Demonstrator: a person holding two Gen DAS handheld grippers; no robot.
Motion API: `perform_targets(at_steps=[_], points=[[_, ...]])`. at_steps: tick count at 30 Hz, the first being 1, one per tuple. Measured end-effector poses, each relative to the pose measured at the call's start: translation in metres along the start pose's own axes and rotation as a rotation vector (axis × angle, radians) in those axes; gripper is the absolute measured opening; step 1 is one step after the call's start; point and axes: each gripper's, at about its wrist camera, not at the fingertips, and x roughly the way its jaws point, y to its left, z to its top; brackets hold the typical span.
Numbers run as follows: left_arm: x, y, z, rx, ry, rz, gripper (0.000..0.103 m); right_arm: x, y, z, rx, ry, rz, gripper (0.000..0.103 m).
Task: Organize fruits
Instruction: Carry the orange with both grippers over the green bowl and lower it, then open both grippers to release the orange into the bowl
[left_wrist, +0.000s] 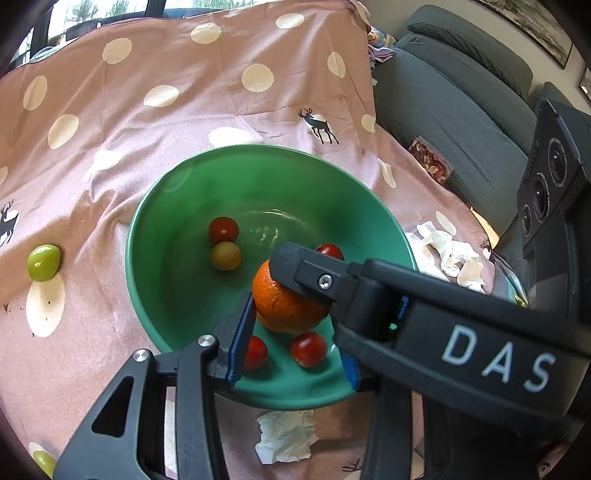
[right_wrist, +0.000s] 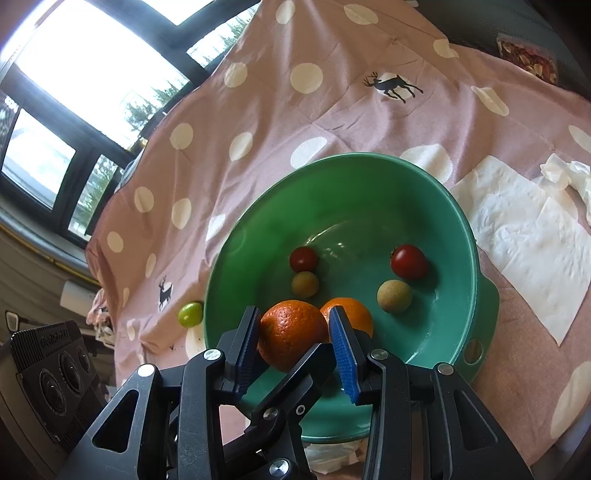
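Observation:
A green bowl (left_wrist: 258, 147) (right_wrist: 369, 157) stands on the pink dotted cloth. It holds several cherry tomatoes (left_wrist: 223, 229) (right_wrist: 408, 262), an olive one (right_wrist: 304, 284), a tan fruit (right_wrist: 393, 295) and two oranges. My right gripper (right_wrist: 295, 325) is shut on the nearer orange (right_wrist: 291, 332) (left_wrist: 288, 306), just above the bowl's near side. My left gripper (left_wrist: 291, 310) closes on that same orange: one pad touches its left side, while the other is hidden behind the right gripper's finger (left_wrist: 295, 266). The second orange (right_wrist: 352, 314) lies behind the right pad.
A green fruit (left_wrist: 43, 262) (right_wrist: 190, 314) lies on the cloth left of the bowl, and another (left_wrist: 44, 461) at the near left edge. Crumpled tissues (left_wrist: 284, 435) (left_wrist: 450, 254) and a paper towel (right_wrist: 528, 236) lie around the bowl. A grey sofa (left_wrist: 461, 110) with a snack packet (left_wrist: 430, 162) stands at the right.

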Motion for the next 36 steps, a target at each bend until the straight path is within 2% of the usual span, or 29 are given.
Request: perform_targets(at_steps=[8,10,13,17,19,21,26,30,36], points=[[0.0,0.0,-0.001,-0.006,0.0,-0.002,0.042,0.001,0.0,0.0,-0.002,0.003,-0.006,0.042],[-0.002,0.0,-0.001,-0.01,-0.009,0.003,0.04,0.001,0.0,0.0,-0.003,0.004,-0.009,0.042],[-0.007,0.001,-0.001,-0.015,-0.018,-0.004,0.041,0.003,0.002,-0.001,-0.015,0.005,-0.045,0.042],[-0.017,0.004,0.0,-0.017,-0.035,0.026,0.044,0.002,0.001,0.0,-0.018,-0.006,-0.044,0.042],[-0.026,0.006,-0.002,-0.023,-0.05,0.04,0.048,0.0,0.002,0.0,-0.02,-0.019,-0.051,0.042],[-0.036,0.011,-0.005,-0.03,-0.067,0.054,0.057,-0.003,0.004,0.0,-0.029,-0.035,-0.065,0.042],[-0.071,0.03,-0.015,-0.072,-0.11,0.15,0.062,-0.01,0.011,0.0,-0.054,-0.062,-0.081,0.042],[-0.102,0.055,-0.028,-0.157,-0.139,0.236,0.069,-0.014,0.019,-0.002,-0.076,-0.072,-0.077,0.042],[-0.137,0.092,-0.06,-0.282,-0.165,0.381,0.07,-0.012,0.035,-0.008,-0.114,-0.071,-0.071,0.043]])
